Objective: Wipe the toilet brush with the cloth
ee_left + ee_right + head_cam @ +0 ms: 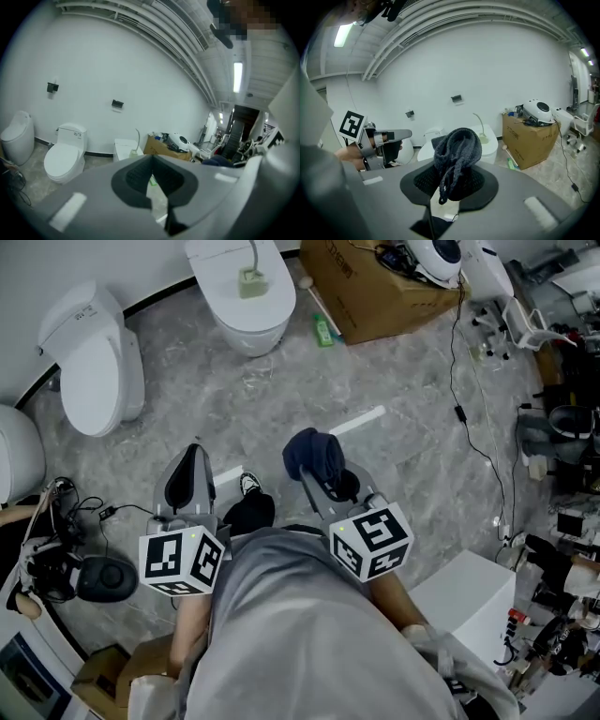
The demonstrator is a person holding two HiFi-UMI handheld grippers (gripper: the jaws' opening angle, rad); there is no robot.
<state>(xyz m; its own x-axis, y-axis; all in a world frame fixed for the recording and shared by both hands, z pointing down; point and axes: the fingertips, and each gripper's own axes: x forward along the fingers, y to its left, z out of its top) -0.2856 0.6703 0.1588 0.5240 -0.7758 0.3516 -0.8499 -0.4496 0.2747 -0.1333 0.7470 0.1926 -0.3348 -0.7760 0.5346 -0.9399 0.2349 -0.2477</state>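
The toilet brush [251, 277], a thin white handle in a pale green holder, stands on the closed lid of a white toilet [246, 320] straight ahead. It also shows small in the left gripper view [137, 144] and the right gripper view [481, 129]. My right gripper [317, 471] is shut on a bunched dark blue cloth [315, 454], which bulges above its pads [457, 154]. Level with it on the left, my left gripper [192, 457] is shut with nothing in it, its tips meeting [152, 160]. Both grippers are held well short of the brush.
A second white toilet [94, 362] stands at the left. A cardboard box [375, 287] with gear on top sits right of the brush's toilet, with a green bottle [323, 331] beside it. A white rod [356, 421] lies on the grey floor. Cables and equipment crowd the right side.
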